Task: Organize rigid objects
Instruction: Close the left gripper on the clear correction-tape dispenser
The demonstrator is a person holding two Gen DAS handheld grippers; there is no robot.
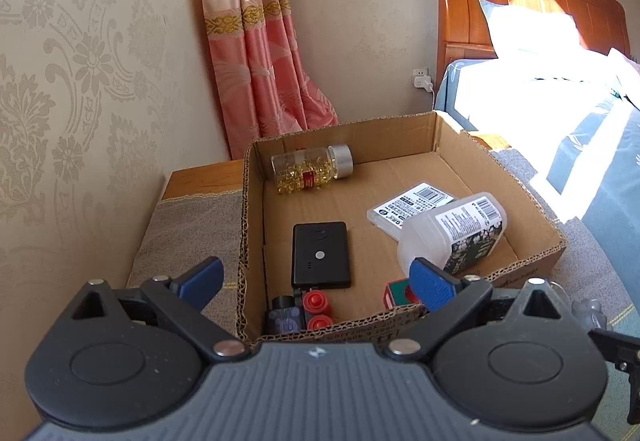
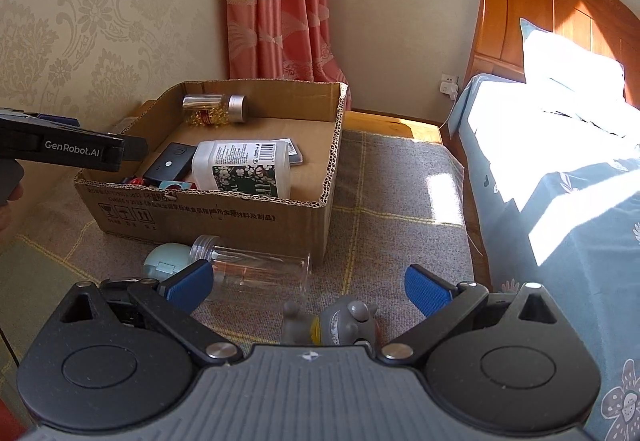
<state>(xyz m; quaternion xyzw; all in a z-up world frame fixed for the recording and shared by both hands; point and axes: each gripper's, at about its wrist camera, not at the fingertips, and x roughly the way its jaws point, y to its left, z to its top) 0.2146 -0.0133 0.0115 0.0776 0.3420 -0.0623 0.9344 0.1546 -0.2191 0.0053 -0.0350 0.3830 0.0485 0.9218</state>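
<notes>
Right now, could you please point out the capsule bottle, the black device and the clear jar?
capsule bottle (image 1: 308, 171): left wrist view, its clear body.
black device (image 1: 321, 255): left wrist view, its top face.
clear jar (image 2: 260, 271): right wrist view, its side wall.

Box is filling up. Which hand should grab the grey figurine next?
Right. The open right gripper hovers directly over the grey figurine on the mat; the left gripper is over the cardboard box.

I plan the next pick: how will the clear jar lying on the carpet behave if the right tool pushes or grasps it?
The clear jar lies on its side, so it probably rolls when pushed. Its smooth transparent wall may slip between the pads. It looks empty, therefore likely light.
</notes>
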